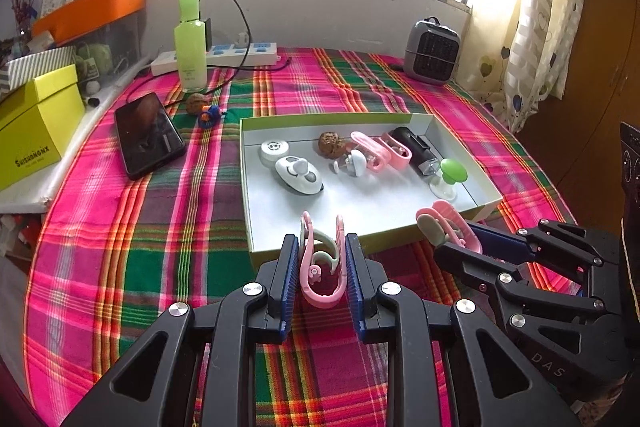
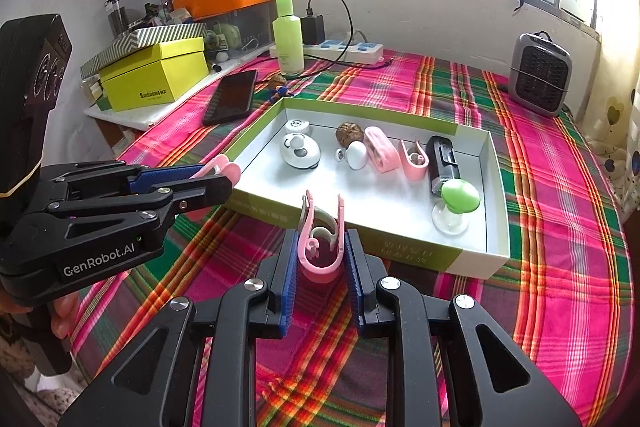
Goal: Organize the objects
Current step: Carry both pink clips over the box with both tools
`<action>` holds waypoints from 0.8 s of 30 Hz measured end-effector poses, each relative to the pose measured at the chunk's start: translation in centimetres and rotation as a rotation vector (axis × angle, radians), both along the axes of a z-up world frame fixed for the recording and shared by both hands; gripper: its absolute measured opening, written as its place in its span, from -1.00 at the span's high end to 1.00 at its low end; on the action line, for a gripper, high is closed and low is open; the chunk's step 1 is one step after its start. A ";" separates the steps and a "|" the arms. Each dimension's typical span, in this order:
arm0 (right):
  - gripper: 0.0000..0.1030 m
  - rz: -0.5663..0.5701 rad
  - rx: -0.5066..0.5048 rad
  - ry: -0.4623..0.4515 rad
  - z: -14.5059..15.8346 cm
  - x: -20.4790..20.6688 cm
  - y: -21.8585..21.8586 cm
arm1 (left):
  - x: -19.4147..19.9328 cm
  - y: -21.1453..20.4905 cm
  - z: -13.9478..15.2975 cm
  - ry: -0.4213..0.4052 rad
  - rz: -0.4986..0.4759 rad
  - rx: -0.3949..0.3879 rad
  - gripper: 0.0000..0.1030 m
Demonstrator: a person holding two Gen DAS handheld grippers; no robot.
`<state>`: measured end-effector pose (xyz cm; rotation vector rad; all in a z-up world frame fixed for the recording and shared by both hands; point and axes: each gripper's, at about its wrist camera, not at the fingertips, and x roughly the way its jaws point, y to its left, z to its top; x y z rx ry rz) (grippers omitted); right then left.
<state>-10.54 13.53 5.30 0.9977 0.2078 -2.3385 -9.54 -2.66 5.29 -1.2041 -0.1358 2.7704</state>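
Note:
My left gripper [image 1: 322, 259] is shut on a pink clip [image 1: 320, 267], held just in front of the near edge of the open box [image 1: 360, 247]. My right gripper [image 2: 322, 251] is shut on a second pink clip [image 2: 322, 243], also near the box's front wall [image 2: 400, 251]. Each gripper shows in the other's view: the right one [image 1: 460, 239] with its clip [image 1: 444, 223], the left one [image 2: 216, 175] with its clip [image 2: 224, 167]. The box holds two more pink clips [image 2: 384, 149], a walnut [image 2: 349, 133], a white mouse-like gadget [image 2: 300, 151], a black lighter [image 2: 442, 159] and a green-topped suction knob [image 2: 458, 199].
On the plaid cloth outside the box lie a black phone [image 1: 148, 135], another walnut [image 1: 196, 103] and a small blue toy [image 1: 210, 115]. A green bottle [image 1: 190, 43], a power strip [image 1: 240, 53] and a grey heater [image 1: 432, 53] stand at the back. Yellow box [image 1: 36, 123] at left.

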 end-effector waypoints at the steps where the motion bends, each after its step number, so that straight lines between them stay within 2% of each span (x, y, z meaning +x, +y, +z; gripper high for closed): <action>1: 0.55 -0.001 -0.001 -0.001 0.0 -0.1 0.0 | -0.2 0.0 0.1 0.001 0.001 0.001 0.59; 24: 0.55 -0.036 -0.006 -0.030 -0.1 -4.0 -0.2 | -4.1 -0.2 -0.4 -0.029 0.009 0.009 0.59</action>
